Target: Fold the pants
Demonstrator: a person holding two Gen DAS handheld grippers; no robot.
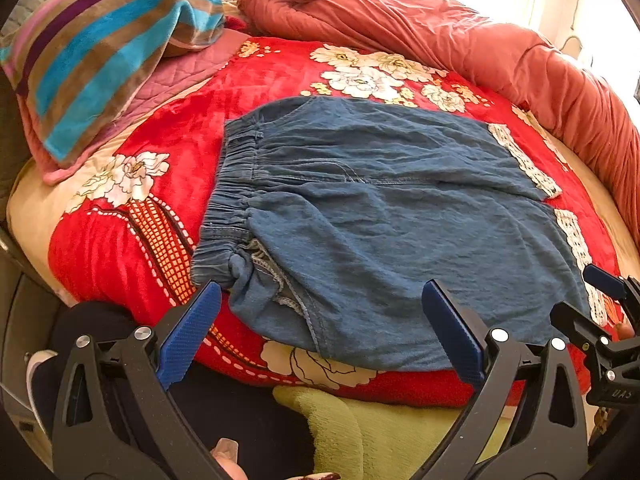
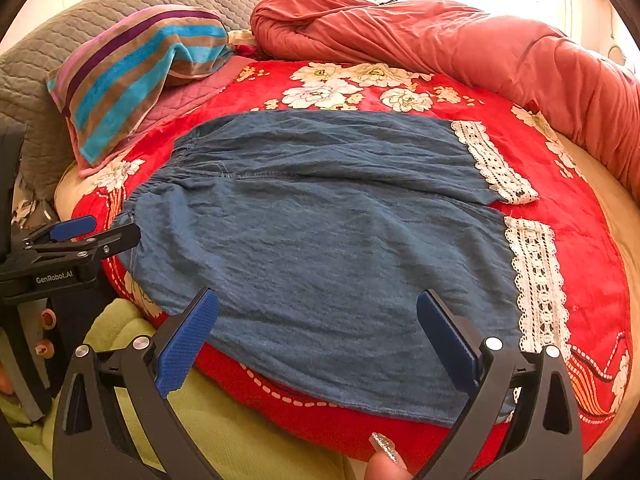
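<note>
Right wrist view shows soft blue lace-cuffed pants [image 2: 320, 248] lying flat on the red flowered blanket [image 2: 580, 216], not folded yet. Left gripper [image 1: 320, 336] and right gripper [image 2: 318, 344] gape wide, holding nothing.

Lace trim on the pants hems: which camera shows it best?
The right wrist view: both strips of lace trim lie large and unobstructed on the pants. In the left wrist view the lace trim is smaller, squeezed toward the right edge, partly behind the right tongs.

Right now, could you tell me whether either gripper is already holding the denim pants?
No, the left gripper and right gripper are both open, hovering at the near edge of the pants.
</note>
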